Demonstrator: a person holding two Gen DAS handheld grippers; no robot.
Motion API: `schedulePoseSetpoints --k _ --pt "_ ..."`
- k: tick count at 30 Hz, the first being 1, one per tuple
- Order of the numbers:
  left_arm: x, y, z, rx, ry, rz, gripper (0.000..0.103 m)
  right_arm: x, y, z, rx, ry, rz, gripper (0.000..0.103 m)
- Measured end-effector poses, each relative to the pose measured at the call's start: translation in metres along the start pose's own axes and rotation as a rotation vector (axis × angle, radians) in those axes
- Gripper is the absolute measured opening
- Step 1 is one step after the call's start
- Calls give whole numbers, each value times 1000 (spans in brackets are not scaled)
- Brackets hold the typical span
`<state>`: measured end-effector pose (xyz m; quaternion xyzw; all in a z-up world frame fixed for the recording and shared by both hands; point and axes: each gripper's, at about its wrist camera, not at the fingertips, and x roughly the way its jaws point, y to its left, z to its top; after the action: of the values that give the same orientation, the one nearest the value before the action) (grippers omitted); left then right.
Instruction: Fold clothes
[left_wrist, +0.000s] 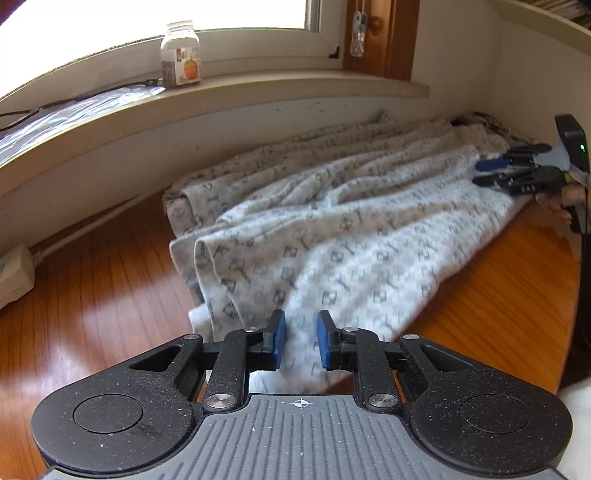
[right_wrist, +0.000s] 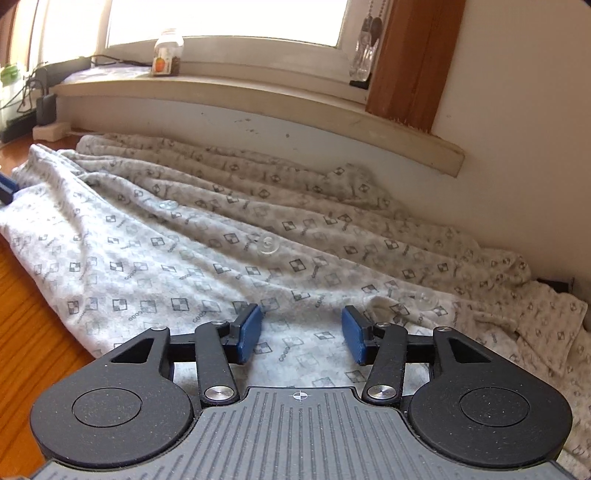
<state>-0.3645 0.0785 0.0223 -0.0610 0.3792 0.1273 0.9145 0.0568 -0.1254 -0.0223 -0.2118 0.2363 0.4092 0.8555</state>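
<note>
A pale grey garment (left_wrist: 332, 229) printed with small dark squares lies rumpled on the wooden table (left_wrist: 103, 288), pushed up against the wall. Clear buttons (right_wrist: 267, 243) show along its front. My left gripper (left_wrist: 301, 339) hovers over the garment's near hem, its blue pads a little apart with the cloth seen blurred in the gap; nothing is pinched. My right gripper (right_wrist: 301, 332) stands open wide just above the garment (right_wrist: 192, 258), with cloth under the gap but not gripped. In the left wrist view the right gripper (left_wrist: 480, 172) is at the garment's far right end, a hand (left_wrist: 569, 195) behind it.
A windowsill (left_wrist: 258, 88) overhangs the wall behind the garment and bears a jar (left_wrist: 181, 55) and a plastic sheet (left_wrist: 55, 122). A white power strip (left_wrist: 13, 273) lies at the left. The table's curved edge (left_wrist: 565, 332) runs at the right. Cables (right_wrist: 33, 92) crowd the far left.
</note>
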Motion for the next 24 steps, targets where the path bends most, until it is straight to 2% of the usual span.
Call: schedulePoseSetpoints --k 8,16,24 --pt "-16 -5 -16 0 15 4 20 -12 -7 -10 40 5 67 49" --pt "-30 -13 -30 -21 25 -42 20 -31 2 -23 21 -1 64 48" --pt "-42 -19 -34 -33 22 -45 19 -42 -5 -34 58 -18 96 49"
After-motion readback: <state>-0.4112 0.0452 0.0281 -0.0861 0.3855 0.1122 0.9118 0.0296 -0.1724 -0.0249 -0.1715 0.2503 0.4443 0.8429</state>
